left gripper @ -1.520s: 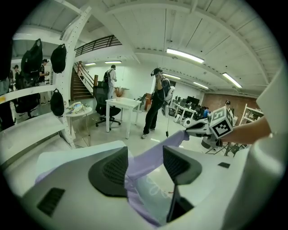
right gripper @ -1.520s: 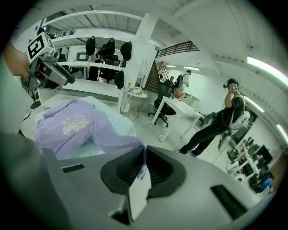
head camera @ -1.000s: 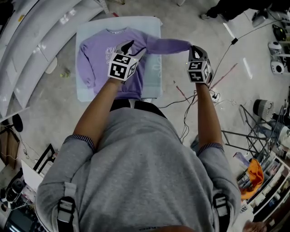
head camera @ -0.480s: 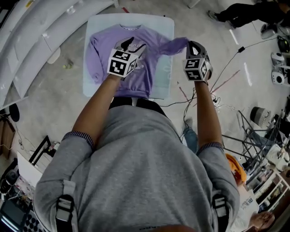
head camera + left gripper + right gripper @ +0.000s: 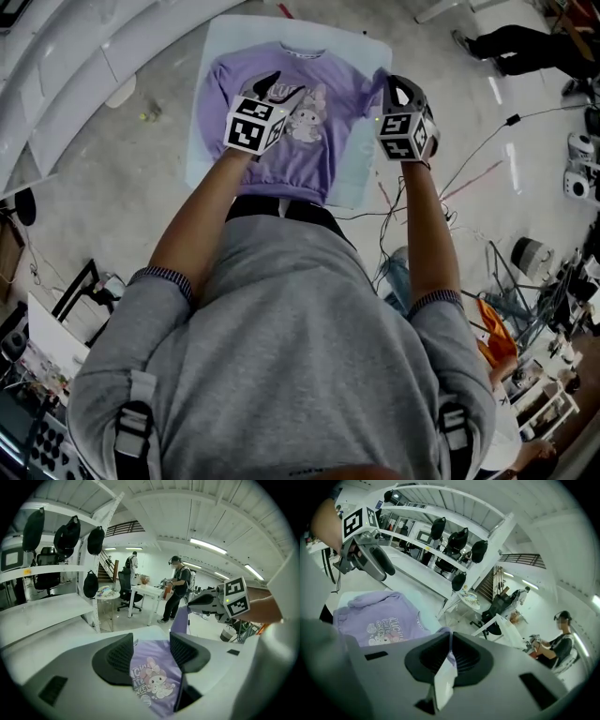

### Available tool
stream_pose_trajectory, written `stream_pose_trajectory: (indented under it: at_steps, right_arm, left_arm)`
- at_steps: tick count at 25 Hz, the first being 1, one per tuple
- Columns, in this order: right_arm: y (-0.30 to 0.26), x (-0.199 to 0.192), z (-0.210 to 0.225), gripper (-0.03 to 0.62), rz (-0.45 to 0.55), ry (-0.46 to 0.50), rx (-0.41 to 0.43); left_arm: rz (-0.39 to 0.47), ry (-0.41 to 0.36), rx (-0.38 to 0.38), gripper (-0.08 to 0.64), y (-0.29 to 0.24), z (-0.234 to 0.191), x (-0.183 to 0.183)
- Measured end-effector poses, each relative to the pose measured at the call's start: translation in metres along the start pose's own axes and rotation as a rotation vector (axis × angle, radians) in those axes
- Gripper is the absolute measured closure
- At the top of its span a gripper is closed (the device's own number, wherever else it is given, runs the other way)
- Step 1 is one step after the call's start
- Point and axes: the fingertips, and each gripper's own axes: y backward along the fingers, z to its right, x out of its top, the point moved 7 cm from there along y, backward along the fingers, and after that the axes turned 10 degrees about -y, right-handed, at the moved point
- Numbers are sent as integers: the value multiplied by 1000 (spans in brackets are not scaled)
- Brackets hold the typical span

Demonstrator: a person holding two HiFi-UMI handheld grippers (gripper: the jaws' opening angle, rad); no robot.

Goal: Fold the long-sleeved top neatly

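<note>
The purple top (image 5: 328,150) lies print-up on the white worktop (image 5: 211,56). Our right tool (image 5: 394,86) is pinching the right sleeve (image 5: 377,94), raised at the top's right edge. Our left tool (image 5: 272,86) hovers spread over the chest. We judge the sleeve fold is in hand; next the sleeve must go leftward across the body. Around us is concrete floor (image 5: 122,169) with cables (image 5: 469,141) to the right.

The left tool (image 5: 276,89) covers some print on the top (image 5: 323,164)
</note>
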Motion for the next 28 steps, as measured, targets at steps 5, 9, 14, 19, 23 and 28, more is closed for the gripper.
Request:
stream_pose_trajectory:
  at_steps: [5,9,14,19,23,28]
  right_arm:
    - [-25,24,-30,565,12,33,53]
    - [-50,38,-52,563,10,61,100]
    - [-84,46,-88,563,-11,82,153]
    - [-116,51,-128,563,-38,97,191]
    - [-145,50,-162,561,-68,78,214]
    - [-183,42,-207,560,-126,38,228]
  left_arm:
    - [-13,24,22,290,5,-27,-11]
    - [-27,41,31,290,6,-45,-19]
    - [-52,63,43,290,8,-68,-37]
    - [-76,83,45,290,11,-88,-57]
    - [-104,107,43,290,14,-104,-79]
    - [-141,140,38,290,20,-122,-108]
